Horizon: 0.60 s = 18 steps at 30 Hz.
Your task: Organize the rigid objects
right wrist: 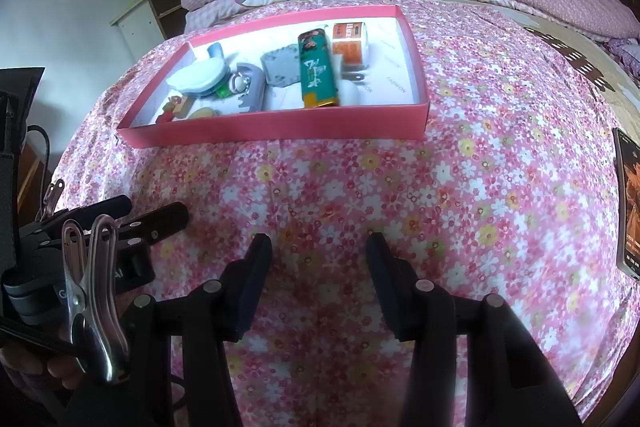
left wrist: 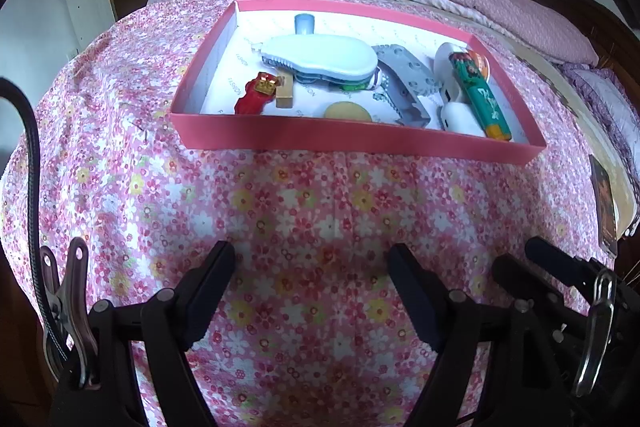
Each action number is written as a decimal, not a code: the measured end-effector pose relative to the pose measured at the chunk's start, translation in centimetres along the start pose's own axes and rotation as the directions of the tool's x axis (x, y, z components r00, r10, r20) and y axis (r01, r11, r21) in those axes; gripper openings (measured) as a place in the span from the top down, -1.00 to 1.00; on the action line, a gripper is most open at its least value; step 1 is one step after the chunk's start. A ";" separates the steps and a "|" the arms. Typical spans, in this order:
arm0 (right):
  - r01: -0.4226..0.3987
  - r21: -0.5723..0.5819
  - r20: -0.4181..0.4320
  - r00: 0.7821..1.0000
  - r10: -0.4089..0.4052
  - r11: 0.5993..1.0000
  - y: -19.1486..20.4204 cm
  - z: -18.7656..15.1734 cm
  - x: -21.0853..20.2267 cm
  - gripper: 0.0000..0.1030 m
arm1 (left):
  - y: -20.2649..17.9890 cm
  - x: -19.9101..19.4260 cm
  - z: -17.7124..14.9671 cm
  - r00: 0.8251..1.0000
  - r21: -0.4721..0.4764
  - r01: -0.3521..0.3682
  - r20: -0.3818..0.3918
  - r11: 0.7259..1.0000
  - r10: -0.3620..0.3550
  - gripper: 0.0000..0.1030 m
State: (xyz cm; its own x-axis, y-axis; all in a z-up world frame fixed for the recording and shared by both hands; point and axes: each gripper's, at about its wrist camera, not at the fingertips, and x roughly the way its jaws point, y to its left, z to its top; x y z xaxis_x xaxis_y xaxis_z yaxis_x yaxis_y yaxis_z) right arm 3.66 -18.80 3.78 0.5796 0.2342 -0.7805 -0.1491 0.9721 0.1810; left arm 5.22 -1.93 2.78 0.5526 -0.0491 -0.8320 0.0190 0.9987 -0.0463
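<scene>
Fingers on my left gripper (left wrist: 310, 263) and right gripper (right wrist: 316, 251) are gaping apart, holding nothing. I am hovering both over the floral bedspread (left wrist: 320, 195); everything seems inside the pink box (left wrist: 352, 141), so I'm judging retreat wisest.

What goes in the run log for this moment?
left gripper: open, empty | right gripper: open, empty | pink box: holds objects | bedspread: bare near grippers

Each hand-held gripper, left (left wrist: 310, 291) and right (right wrist: 316, 281), is matte black with two flat, tapered fingers (left wrist: 212, 291) hinged on silver pivot pins (right wrist: 212, 286). A polished metal spring clip (right wrist: 94, 291) is fitted beside each body. A black ribbed cable (left wrist: 34, 163) curves alongside the left unit.
</scene>
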 end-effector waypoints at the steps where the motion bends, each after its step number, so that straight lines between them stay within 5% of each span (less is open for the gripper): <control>1: 0.001 -0.001 0.001 1.000 -0.001 1.000 0.0 0.0 0.0 0.02 | 0.0 0.0 0.0 1.000 0.000 0.000 0.000 1.000 0.000 -0.60; 18: 0.001 -0.001 0.002 1.000 -0.001 1.000 -0.1 -0.1 0.0 0.02 | 0.0 0.0 0.0 1.000 0.001 -0.001 0.000 1.000 0.001 -0.60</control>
State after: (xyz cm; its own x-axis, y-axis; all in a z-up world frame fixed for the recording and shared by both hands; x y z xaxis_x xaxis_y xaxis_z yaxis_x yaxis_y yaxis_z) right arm 3.62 -18.86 3.67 0.5813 0.2330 -0.7796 -0.1493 0.9724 0.1793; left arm 5.21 -1.95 2.77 0.5529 -0.0481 -0.8319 0.0194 0.9988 -0.0448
